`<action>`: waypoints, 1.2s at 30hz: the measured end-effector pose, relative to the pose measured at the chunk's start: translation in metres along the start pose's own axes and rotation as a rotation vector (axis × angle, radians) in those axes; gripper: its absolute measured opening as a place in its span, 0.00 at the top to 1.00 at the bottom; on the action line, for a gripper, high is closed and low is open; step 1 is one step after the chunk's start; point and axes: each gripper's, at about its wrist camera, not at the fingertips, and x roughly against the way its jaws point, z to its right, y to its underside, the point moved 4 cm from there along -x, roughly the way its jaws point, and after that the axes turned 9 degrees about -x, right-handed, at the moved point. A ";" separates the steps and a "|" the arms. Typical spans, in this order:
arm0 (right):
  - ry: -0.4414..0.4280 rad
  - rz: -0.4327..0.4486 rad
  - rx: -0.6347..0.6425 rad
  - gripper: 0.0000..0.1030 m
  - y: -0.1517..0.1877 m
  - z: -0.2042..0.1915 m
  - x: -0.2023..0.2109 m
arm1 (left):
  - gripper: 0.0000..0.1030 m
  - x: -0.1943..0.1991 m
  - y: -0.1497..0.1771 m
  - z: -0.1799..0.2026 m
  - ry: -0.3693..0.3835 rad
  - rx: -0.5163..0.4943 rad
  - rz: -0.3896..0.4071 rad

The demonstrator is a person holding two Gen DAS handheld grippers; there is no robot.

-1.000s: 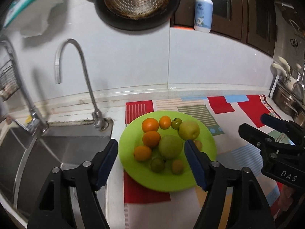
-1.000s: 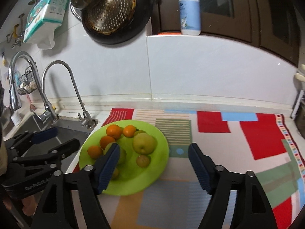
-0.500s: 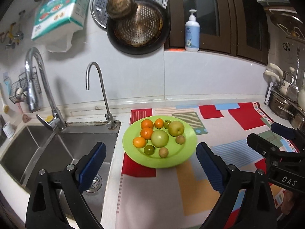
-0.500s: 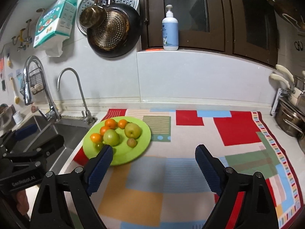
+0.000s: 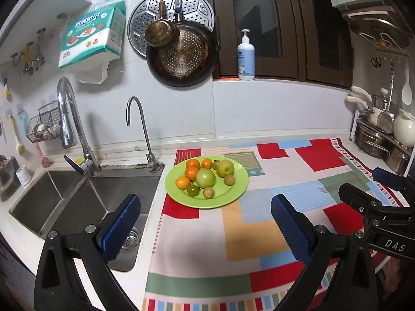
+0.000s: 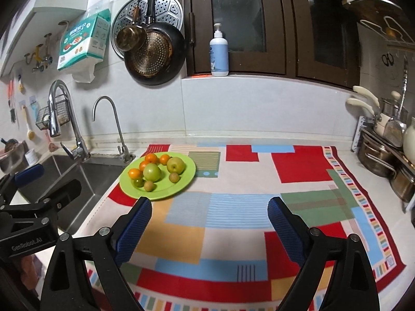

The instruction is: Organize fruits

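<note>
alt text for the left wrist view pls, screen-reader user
A green plate of small oranges, green fruits and brown fruits sits on a colourful patchwork mat beside a steel sink. The open left tool frames it from the foreground, holding nothing; the right tool shows at the right edge.

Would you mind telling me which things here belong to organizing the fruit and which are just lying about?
Belongs to the job:
- green plate
- oranges
- large green fruits
- small brown fruits

Just lying about:
- sink
- hanging pan
- soap bottle
- pots
- patterned mat
</note>
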 end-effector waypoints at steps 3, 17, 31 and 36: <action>-0.002 0.012 0.004 0.11 0.003 0.003 0.014 | 0.00 0.012 0.003 0.005 0.001 0.002 0.007; -0.010 0.048 0.011 0.11 0.015 0.011 0.060 | 0.00 0.057 0.016 0.017 -0.026 0.007 0.026; -0.010 0.061 0.013 0.11 0.025 0.019 0.084 | 0.00 0.079 0.024 0.026 -0.030 0.003 0.030; -0.007 0.069 0.014 0.11 0.027 0.019 0.090 | 0.00 0.084 0.024 0.028 -0.036 -0.003 0.038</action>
